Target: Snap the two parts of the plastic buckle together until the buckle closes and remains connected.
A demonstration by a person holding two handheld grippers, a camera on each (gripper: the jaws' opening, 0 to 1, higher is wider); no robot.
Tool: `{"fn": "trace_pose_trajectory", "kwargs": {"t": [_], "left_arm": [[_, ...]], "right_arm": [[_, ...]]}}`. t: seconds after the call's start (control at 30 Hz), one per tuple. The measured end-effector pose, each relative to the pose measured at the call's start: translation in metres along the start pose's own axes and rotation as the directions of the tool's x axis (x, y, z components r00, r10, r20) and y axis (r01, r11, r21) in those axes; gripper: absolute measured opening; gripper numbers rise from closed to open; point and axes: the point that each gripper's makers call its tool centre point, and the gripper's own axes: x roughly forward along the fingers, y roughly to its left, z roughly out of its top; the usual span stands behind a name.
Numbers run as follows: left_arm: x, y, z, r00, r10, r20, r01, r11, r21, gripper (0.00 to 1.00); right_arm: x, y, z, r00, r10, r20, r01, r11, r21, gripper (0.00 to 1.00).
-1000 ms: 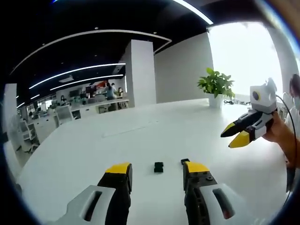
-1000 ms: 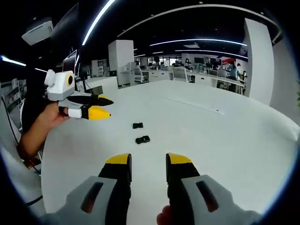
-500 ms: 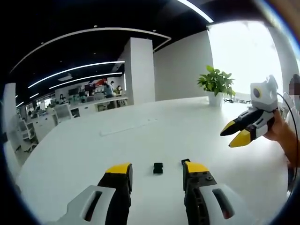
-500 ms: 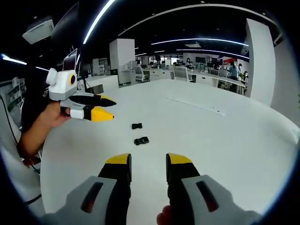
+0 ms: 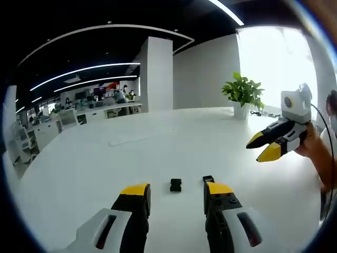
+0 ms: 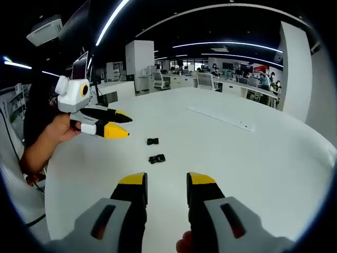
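1. Two small black buckle parts lay on the white table (image 5: 79, 174), too small for their shape or any marking to be made out.
2. In the left gripper view, one buckle part (image 5: 176, 185) sat between the yellow-tipped jaws of the left gripper (image 5: 174, 191), just ahead of them. The second buckle part (image 5: 208, 179) was partly hidden behind the right-hand jaw tip.
3. In the right gripper view, both parts showed whole: the far piece (image 6: 152, 141) and the near piece (image 6: 157, 158), close together but apart, ahead of the right gripper (image 6: 167, 181).
4. The left gripper stood wide apart and held nothing. Seen from the right gripper view (image 6: 117, 125), it hovered above the table in a person's hand (image 6: 63, 132).
5. The right gripper's jaws stood parted by a narrow gap, nothing between them. In the left gripper view it (image 5: 261, 145) hung in the air well to the side of the parts.
6. Broad bare tabletop surrounded the parts on every side; a potted plant (image 5: 243, 96) stood near the far edge.
7. No legible writing or brand was seen anywhere.
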Motion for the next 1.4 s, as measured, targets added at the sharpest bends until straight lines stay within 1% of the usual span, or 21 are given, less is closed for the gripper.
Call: {"fn": "trace_pose_trajectory", "kwargs": {"t": [0.1,0.2,0.27,0.43,0.53,0.67,1.0,1.2,1.4], "left_arm": [[0.002,0.000,-0.002,1.000,-0.002,-0.007,0.002,1.000,0.001,0.41],[0.003,-0.004,-0.002,0.999,-0.034,-0.009,0.033,0.999,-0.031,0.41],[0.004,-0.004,-0.002,0.999,-0.042,-0.011,0.042,0.998,-0.037,0.41],[0.008,-0.003,-0.002,0.999,-0.037,-0.020,0.036,0.999,-0.027,0.40],[0.011,0.000,-0.004,0.999,-0.029,-0.036,0.028,0.999,-0.020,0.39],[0.013,0.002,-0.005,0.999,-0.018,-0.043,0.018,1.000,-0.011,0.39],[0.025,0.000,-0.010,0.998,-0.018,-0.067,0.018,1.000,0.000,0.37],[0.028,0.001,-0.013,0.997,-0.006,-0.081,0.007,1.000,0.016,0.37],[0.032,-0.001,-0.016,0.996,-0.008,-0.093,0.010,1.000,0.018,0.37]], "right_arm": [[0.001,0.000,0.001,1.000,0.004,0.003,-0.004,1.000,0.004,0.29],[0.003,0.001,0.003,1.000,0.007,0.006,-0.007,1.000,0.003,0.29],[0.005,0.001,0.003,1.000,0.010,0.005,-0.010,1.000,0.001,0.29],[0.010,0.000,0.002,1.000,0.023,-0.006,-0.023,1.000,-0.002,0.29],[0.011,-0.001,0.002,1.000,0.026,-0.004,-0.026,1.000,0.004,0.29],[0.012,0.002,0.002,0.999,0.038,0.001,-0.038,0.999,0.010,0.29],[0.014,-0.002,-0.004,0.999,0.040,0.013,-0.041,0.999,0.034,0.29],[0.014,-0.003,-0.003,0.999,0.039,0.023,-0.040,0.999,0.036,0.29],[0.014,-0.002,-0.004,0.998,0.047,0.030,-0.049,0.998,0.049,0.29]]}}
